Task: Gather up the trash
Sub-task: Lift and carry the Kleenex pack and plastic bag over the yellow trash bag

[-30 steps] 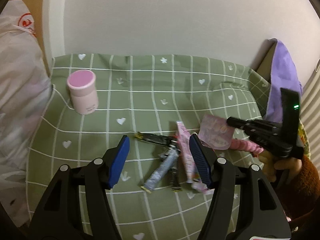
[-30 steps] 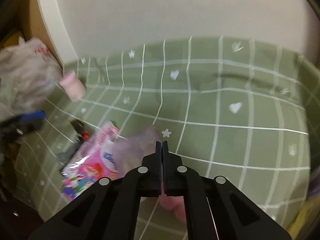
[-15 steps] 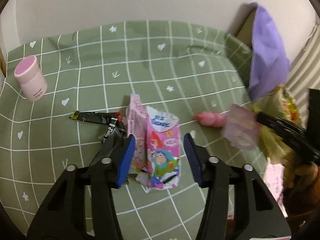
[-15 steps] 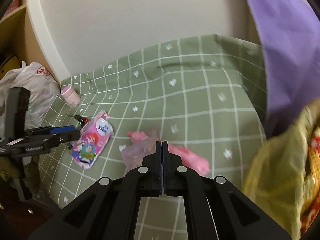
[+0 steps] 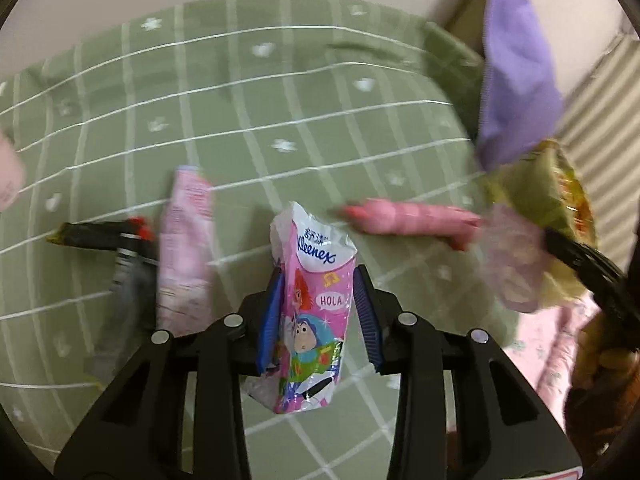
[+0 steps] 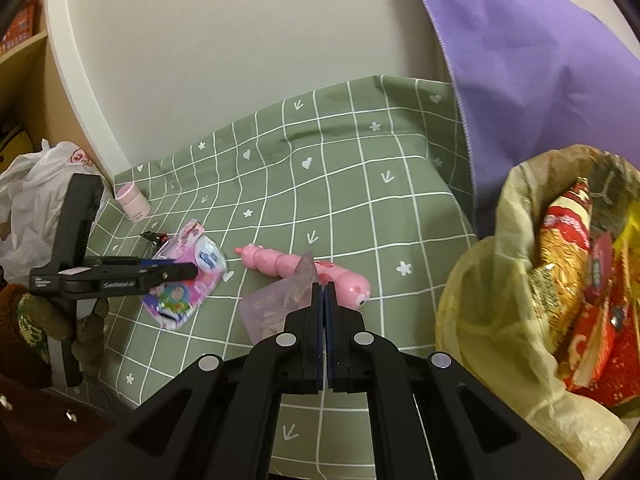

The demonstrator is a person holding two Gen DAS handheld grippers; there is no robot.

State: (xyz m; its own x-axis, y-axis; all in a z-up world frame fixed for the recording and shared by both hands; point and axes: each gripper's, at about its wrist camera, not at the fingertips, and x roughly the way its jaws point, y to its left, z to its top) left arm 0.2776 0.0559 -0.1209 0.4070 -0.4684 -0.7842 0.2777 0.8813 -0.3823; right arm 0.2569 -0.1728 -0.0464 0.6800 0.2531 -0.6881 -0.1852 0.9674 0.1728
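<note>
My left gripper (image 5: 318, 312) has its blue pads around a pink Kleenex tissue pack (image 5: 314, 304), jaws closing on its sides above the green checked cloth (image 5: 240, 100). It shows in the right wrist view too (image 6: 188, 280). My right gripper (image 6: 324, 296) is shut on a pale pink see-through wrapper (image 6: 276, 304), also seen from the left wrist (image 5: 514, 256), held near a yellowish trash bag (image 6: 520, 280) full of wrappers. A pink wrapper (image 5: 184, 248), dark sachets (image 5: 100, 236) and a pink caterpillar toy (image 6: 304, 268) lie on the cloth.
A pink cup (image 6: 134, 202) stands at the cloth's far left. A white plastic bag (image 6: 36, 200) hangs left of the table. A purple cloth (image 6: 540, 80) hangs by the wall behind the trash bag.
My left gripper moved right over the tissue pack and narrowed around it. My right gripper carried the see-through wrapper right, to the trash bag.
</note>
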